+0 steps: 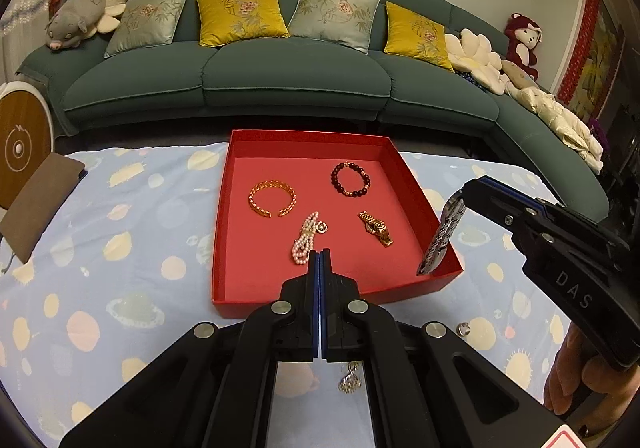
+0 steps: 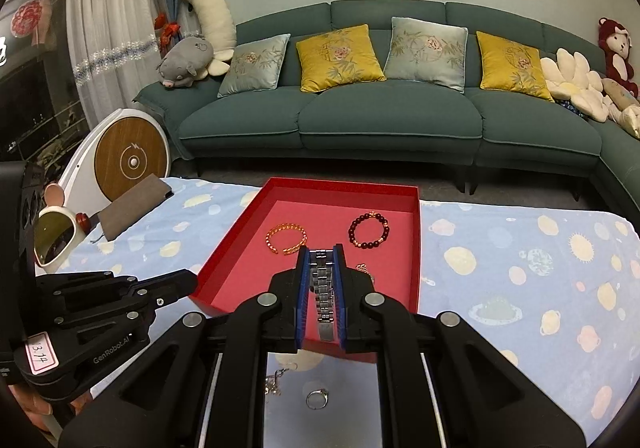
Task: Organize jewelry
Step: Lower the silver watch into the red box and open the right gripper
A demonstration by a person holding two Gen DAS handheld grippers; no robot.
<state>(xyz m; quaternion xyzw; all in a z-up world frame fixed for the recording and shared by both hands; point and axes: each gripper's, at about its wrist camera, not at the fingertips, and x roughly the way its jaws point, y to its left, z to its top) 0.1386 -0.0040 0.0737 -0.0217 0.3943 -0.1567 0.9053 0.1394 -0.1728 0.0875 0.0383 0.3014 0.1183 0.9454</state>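
A red tray (image 1: 224, 208) (image 2: 416, 248) lies on the patterned blue cloth. In it are a gold bangle (image 1: 272, 198) (image 2: 286, 238), a dark bead bracelet (image 1: 351, 179) (image 2: 369, 230), a pink pearl bracelet (image 1: 306, 236) and a gold watch (image 1: 375, 228). My right gripper (image 2: 321, 254) (image 1: 460, 204) is shut on a silver metal watch (image 2: 323, 292) (image 1: 440, 238), held above the tray's near right corner. My left gripper (image 1: 320, 253) (image 2: 188, 282) is shut and empty over the tray's front edge. A silver ring (image 2: 317, 398) (image 1: 463, 327) and a small chain piece (image 1: 350, 378) (image 2: 276, 380) lie on the cloth in front of the tray.
A brown pouch (image 1: 38, 204) (image 2: 134, 204) lies at the cloth's left edge. A white mirror stand (image 2: 56, 240) sits further left. A green sofa (image 1: 296, 80) with cushions stands behind the table.
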